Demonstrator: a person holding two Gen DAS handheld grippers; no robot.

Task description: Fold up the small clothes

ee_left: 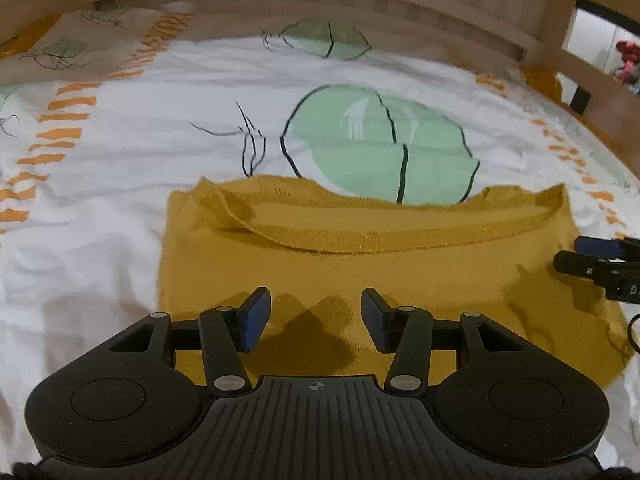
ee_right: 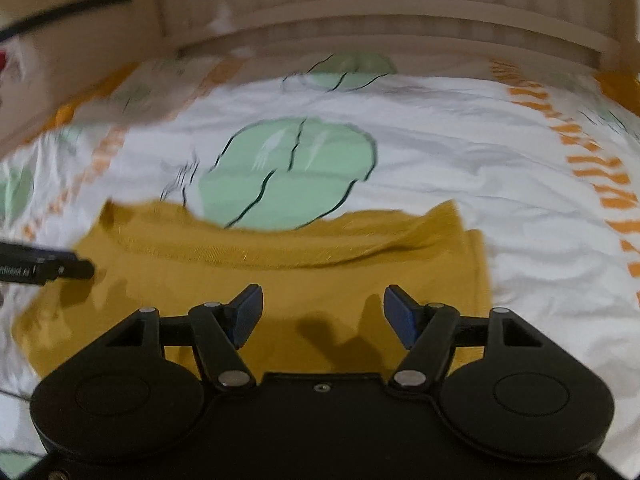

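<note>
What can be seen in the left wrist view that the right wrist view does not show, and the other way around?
Only the left wrist view shows an opening in the wooden bed frame at upper right, with a pink object beyond it. Only the right wrist view shows a black strap across a board at upper left. Both show the mustard garment lying on the patterned bedsheet, with the left gripper and the right gripper open above it, nothing between the jaws.
</note>
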